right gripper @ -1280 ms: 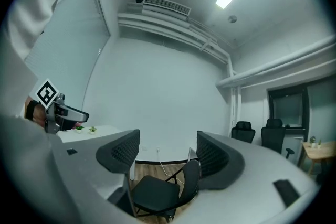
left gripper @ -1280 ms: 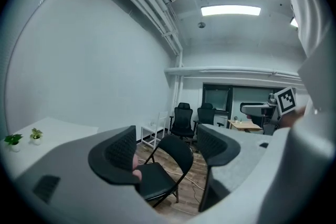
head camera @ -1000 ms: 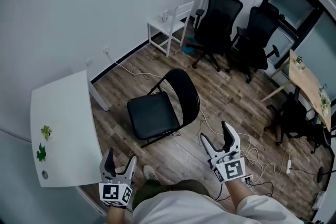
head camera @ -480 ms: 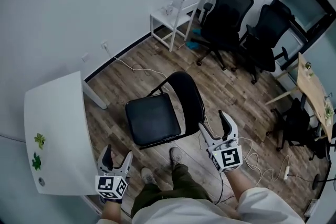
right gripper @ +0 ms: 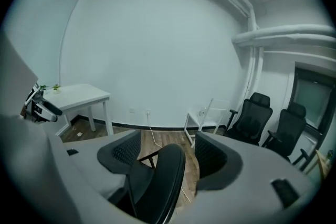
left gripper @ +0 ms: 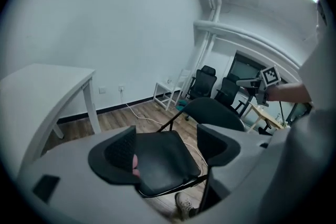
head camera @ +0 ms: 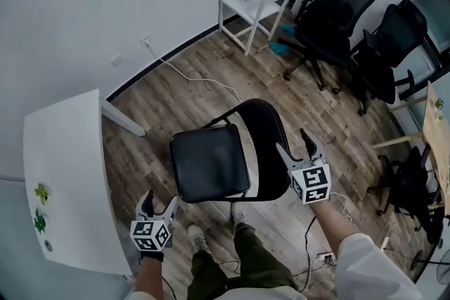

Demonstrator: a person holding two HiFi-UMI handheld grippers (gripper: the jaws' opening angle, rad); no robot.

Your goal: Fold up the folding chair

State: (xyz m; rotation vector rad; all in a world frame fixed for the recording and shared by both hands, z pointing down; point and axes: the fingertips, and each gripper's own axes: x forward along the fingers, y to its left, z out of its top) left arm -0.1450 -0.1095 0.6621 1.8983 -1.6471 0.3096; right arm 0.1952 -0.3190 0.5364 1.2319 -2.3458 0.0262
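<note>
The black folding chair stands unfolded on the wood floor, with its seat (head camera: 209, 162) facing me and its backrest (head camera: 271, 140) to the right. My right gripper (head camera: 294, 142) is open beside the backrest's right edge. In the right gripper view the backrest (right gripper: 164, 186) shows edge-on in the gap between the pads, which do not press on it. My left gripper (head camera: 160, 201) hangs open, low and left of the seat's front corner, apart from it. In the left gripper view the seat (left gripper: 157, 162) lies ahead between the open fingers (left gripper: 123, 149).
A white table (head camera: 63, 172) stands close on the left. Against the far wall is a small white chair (head camera: 264, 0), with black office chairs (head camera: 337, 3) to its right. Cables (head camera: 190, 74) run over the floor. My shoes (head camera: 193, 235) are just before the chair.
I have stepped up to the chair. Both grippers moved forward and down. The right one came from open floor to the backrest's edge, and the left one came nearer the seat.
</note>
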